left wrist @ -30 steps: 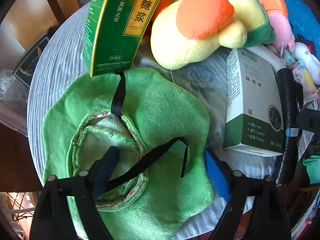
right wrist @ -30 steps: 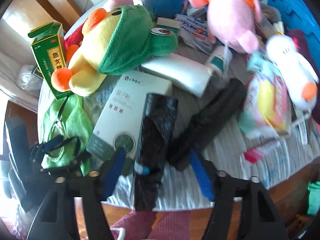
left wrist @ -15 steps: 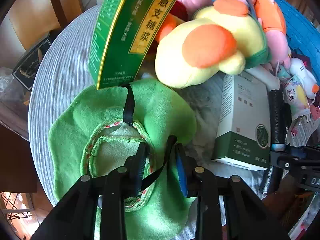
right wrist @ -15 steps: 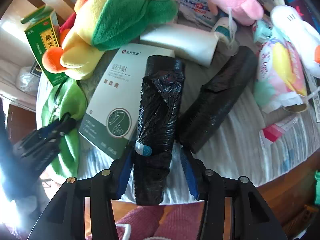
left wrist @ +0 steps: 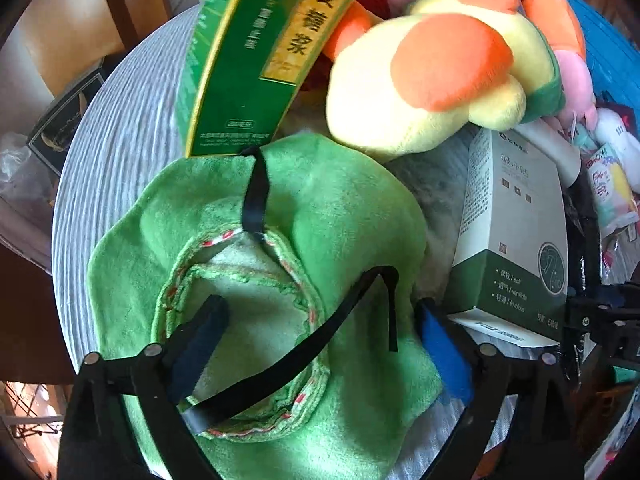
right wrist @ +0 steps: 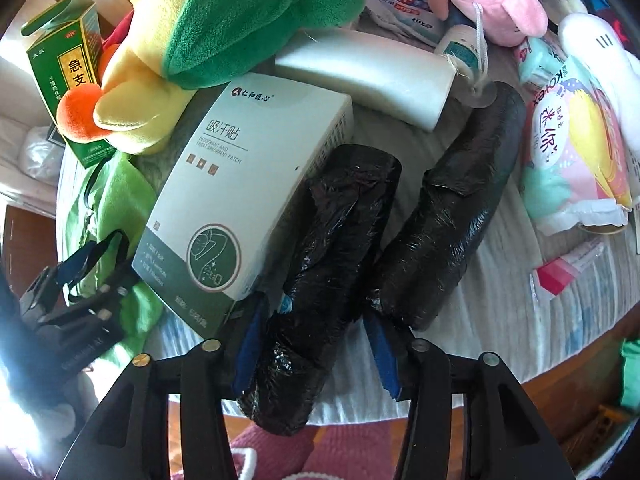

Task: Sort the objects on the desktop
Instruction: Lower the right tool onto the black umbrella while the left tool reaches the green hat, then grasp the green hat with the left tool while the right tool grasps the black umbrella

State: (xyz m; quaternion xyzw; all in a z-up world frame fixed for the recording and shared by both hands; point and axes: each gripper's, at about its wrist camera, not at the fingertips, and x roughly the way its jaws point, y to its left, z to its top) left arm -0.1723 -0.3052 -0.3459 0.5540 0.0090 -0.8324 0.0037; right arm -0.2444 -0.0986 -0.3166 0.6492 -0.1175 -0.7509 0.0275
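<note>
**Left tongs spring wide over the green hat**

Half a second ago the left tongs (left wrist: pixel 320 344) were nearly pinched together at the hat's black strap (left wrist: pixel 320 340); now they stand wide apart and are opening, with nothing clamped. One pad (left wrist: pixel 200 336) hovers over the hat's (left wrist: pixel 340 208) pale inner crown, the other blue pad (left wrist: pixel 444 356) over the brim's right edge. The hat lies flat, inside up, on the grey-striped table (left wrist: pixel 120 120), its brim touching the foot of an upright green carton (left wrist: pixel 248 80). A yellow plush (left wrist: pixel 420 92) lies just beyond the hat; a white-and-green box (left wrist: pixel 512 240) lies beside it on the right.

The right tongs (right wrist: pixel 316 344) straddle the near end of a black bag roll (right wrist: pixel 332 248), which hangs over the table edge. Its jaws are opening; the left pad lies against the roll, while whether the right one (right wrist: pixel 384 356) touches cannot be told. A second black roll (right wrist: pixel 452 216) lies just right of the first, and the box touches it on the left.
</note>
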